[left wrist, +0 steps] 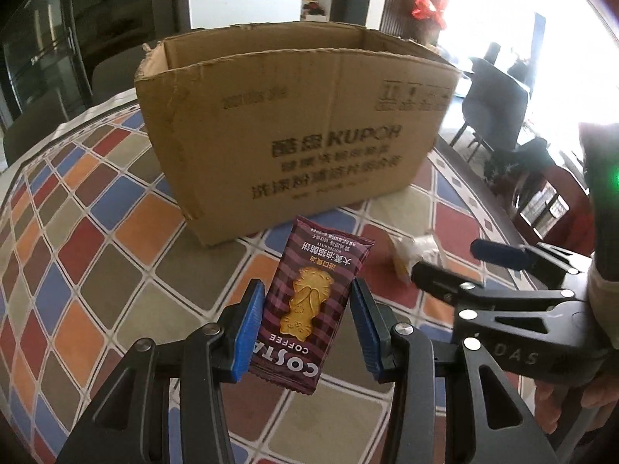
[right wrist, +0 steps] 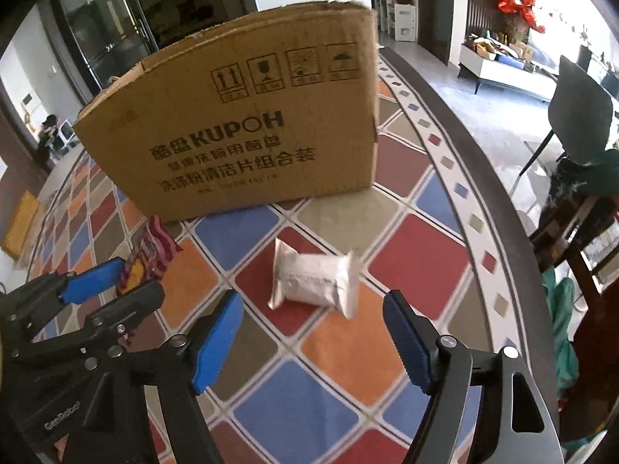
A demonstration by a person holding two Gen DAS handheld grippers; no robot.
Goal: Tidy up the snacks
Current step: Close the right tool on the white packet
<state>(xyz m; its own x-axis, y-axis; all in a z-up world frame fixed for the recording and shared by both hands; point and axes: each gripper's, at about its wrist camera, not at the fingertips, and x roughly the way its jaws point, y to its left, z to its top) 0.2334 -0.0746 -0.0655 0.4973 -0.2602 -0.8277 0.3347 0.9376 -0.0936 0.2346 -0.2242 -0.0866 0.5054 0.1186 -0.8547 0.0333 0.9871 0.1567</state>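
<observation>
Open brown cardboard box [left wrist: 294,116] on tiled table [left wrist: 96,239]; interior hidden. Left gripper [left wrist: 305,328] clamping maroon Costa biscuit packet [left wrist: 309,309]. Right gripper [right wrist: 313,344] spread wide before blurred, possibly silver wrapped snack [right wrist: 315,280].

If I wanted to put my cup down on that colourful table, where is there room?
Bare tablecloth lies left of the cardboard box, and more right of the white packet toward the table's edge. Crowded: in front of the box, where the left gripper holds the purple Costa packet beside the open right gripper.
</observation>
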